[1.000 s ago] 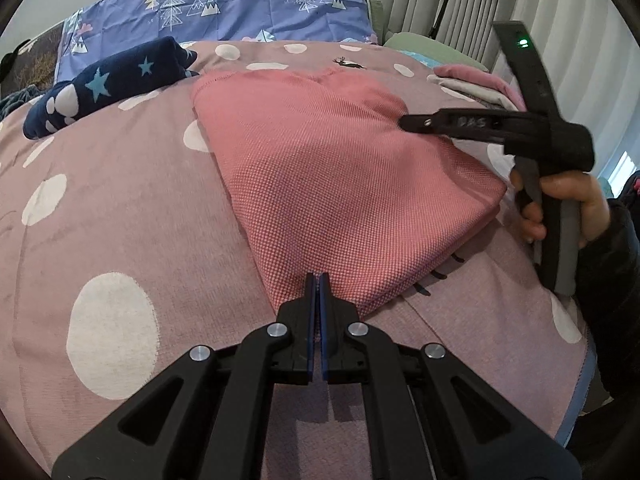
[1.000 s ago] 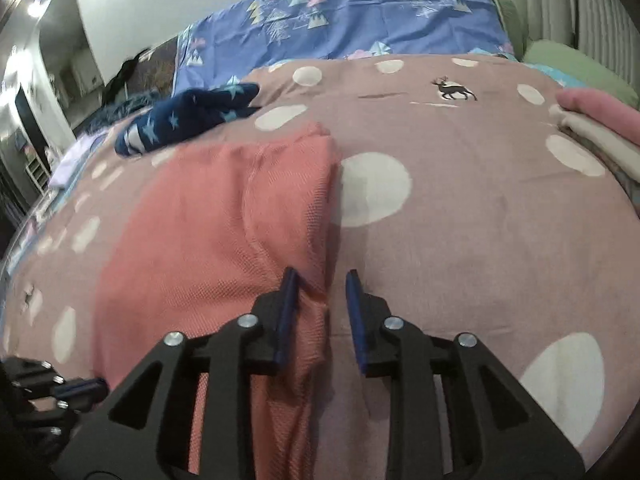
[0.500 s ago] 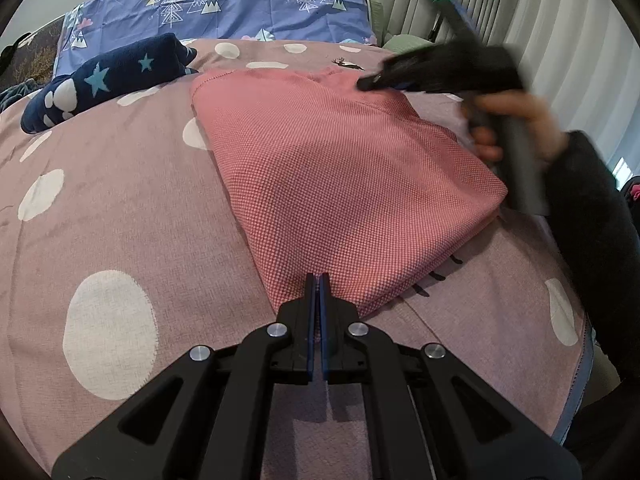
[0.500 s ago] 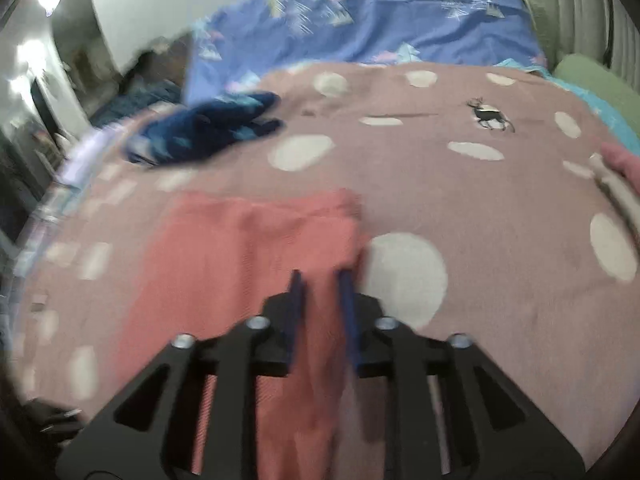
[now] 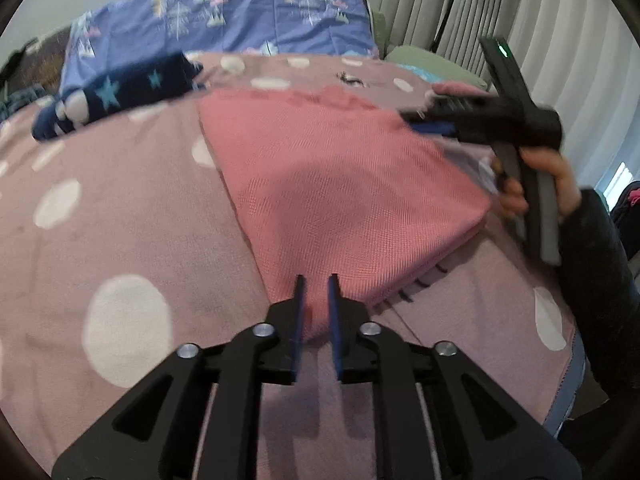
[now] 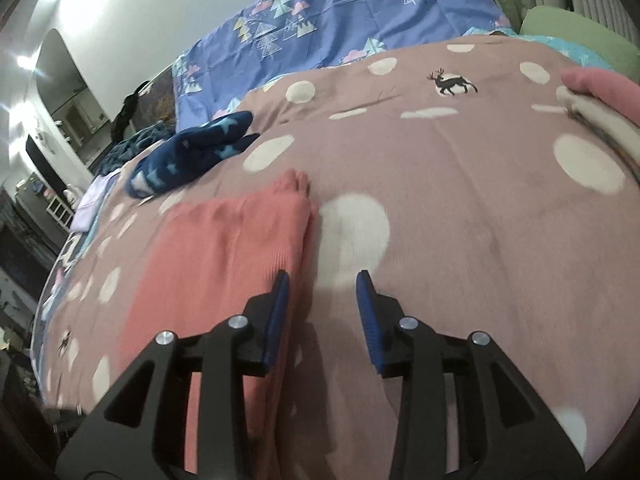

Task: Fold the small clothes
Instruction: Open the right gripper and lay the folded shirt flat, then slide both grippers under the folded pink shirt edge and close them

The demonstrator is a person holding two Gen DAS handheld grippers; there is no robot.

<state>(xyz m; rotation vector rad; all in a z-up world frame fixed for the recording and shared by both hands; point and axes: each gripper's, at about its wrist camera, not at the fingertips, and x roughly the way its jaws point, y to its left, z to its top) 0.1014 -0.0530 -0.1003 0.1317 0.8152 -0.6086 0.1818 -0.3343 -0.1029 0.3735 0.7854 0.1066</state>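
Note:
A folded pink knit garment (image 5: pixel 340 184) lies flat on the spotted bedspread (image 5: pixel 120 200). My left gripper (image 5: pixel 316 280) is at its near corner. Its jaws are opening, and the corner sits loosely between the pads. In the right wrist view the garment (image 6: pixel 224 248) fills the left half, and my right gripper (image 6: pixel 322 278) hovers over its right edge. Those jaws are opening too, with nothing pinched between them. From the left wrist view, the right gripper (image 5: pixel 428 124) hangs over the garment's far right edge, held by a person's hand (image 5: pixel 560 184).
A navy star-patterned garment (image 6: pixel 188 156) lies at the back left. A blue tree-print sheet (image 5: pixel 240 16) lies beyond it. Folded pink and cream clothes (image 6: pixel 600 96) and a green cushion (image 6: pixel 580 28) sit at the right edge. Curtains (image 5: pixel 560 20) hang on the right.
My left jaws were shut on the garment's near corner and have now parted. The right gripper swung over the far edge and back right, and its jaws narrowed, then widened.

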